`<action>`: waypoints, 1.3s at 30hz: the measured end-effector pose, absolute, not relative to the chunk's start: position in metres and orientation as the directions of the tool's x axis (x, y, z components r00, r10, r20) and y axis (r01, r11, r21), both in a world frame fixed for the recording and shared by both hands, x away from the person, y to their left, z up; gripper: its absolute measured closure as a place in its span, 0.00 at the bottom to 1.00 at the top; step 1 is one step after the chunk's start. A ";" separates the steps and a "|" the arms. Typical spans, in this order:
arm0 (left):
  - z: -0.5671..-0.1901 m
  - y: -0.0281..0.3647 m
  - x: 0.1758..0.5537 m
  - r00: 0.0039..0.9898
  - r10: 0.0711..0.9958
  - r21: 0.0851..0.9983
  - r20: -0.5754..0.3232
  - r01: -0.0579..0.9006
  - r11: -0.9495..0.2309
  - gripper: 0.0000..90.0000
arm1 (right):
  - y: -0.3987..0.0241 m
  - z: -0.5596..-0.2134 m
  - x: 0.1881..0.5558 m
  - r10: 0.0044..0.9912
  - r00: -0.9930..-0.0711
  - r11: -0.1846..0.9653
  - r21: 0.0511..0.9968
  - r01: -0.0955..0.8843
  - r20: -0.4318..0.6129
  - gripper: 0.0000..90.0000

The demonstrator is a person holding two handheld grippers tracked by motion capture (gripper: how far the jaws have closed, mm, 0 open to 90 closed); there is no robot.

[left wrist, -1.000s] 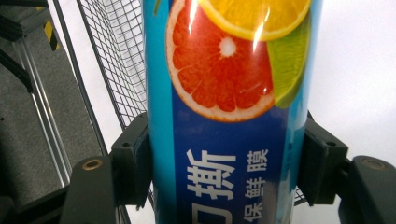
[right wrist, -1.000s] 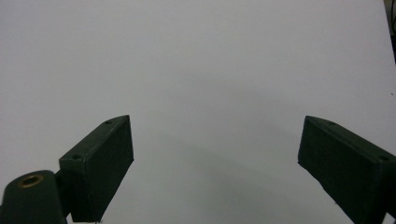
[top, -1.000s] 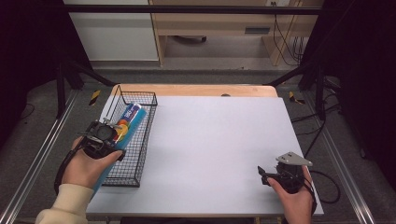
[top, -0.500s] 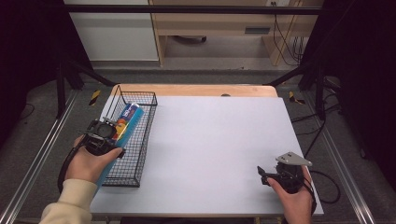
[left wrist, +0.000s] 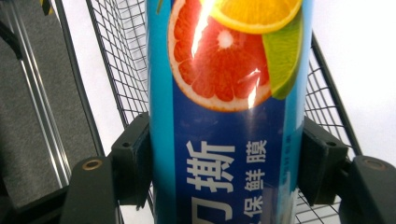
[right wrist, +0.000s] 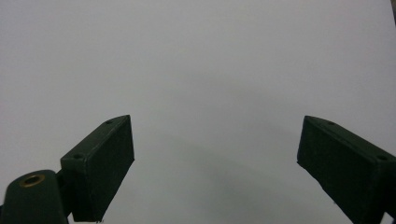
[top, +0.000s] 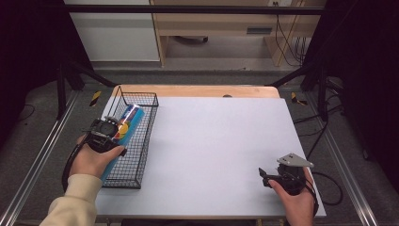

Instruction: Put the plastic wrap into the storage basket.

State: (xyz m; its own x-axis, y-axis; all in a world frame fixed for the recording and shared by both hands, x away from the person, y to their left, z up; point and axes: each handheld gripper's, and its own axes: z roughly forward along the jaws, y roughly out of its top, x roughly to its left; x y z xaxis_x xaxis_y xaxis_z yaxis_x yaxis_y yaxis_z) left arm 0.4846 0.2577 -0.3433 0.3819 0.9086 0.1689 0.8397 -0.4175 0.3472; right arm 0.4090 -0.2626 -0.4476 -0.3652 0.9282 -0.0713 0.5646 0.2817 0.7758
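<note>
Left claw (left wrist: 224,158): clamped on the blue box (left wrist: 224,116), one jaw pressed to each long side.
Blue box: over the wire basket (top: 141,141), lying along its length with the far end toward the basket's back wall.
Wire basket: at the left edge of the white tabletop (top: 221,150).
Right claw (right wrist: 215,163): jaws apart with bare tabletop between them, well apart from the basket, near the tabletop's front right corner.

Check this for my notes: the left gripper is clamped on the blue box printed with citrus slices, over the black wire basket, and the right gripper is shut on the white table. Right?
Not quite: the right gripper is open, jaws wide apart over the bare white table, as the right gripper view shows. The left gripper is indeed clamped on the blue box printed with citrus slices over the black wire basket.
</note>
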 end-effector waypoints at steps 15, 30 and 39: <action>-0.351 0.255 0.497 0.364 0.916 0.307 0.167 0.864 -0.399 0.36 | -0.263 -0.448 0.409 0.928 -0.366 0.284 0.776 0.563 -0.074 0.12; -0.364 0.252 0.511 0.367 0.916 0.250 0.164 0.883 -0.398 0.36 | -0.262 -0.448 0.409 0.927 -0.369 0.282 0.777 0.563 -0.069 0.12; -0.371 0.252 0.516 0.368 0.915 0.223 0.163 0.890 -0.397 0.36 | -0.262 -0.449 0.410 0.923 -0.377 0.293 0.776 0.559 -0.076 0.11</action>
State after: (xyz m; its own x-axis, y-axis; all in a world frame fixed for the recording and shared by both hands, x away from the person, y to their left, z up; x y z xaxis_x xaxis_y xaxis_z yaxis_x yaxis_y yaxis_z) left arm 0.5164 0.2516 -0.3707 0.3680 0.9154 0.1630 0.8901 -0.3975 0.2230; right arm 0.4097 -0.2621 -0.4485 -0.3773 0.9230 -0.0760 0.5592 0.2925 0.7757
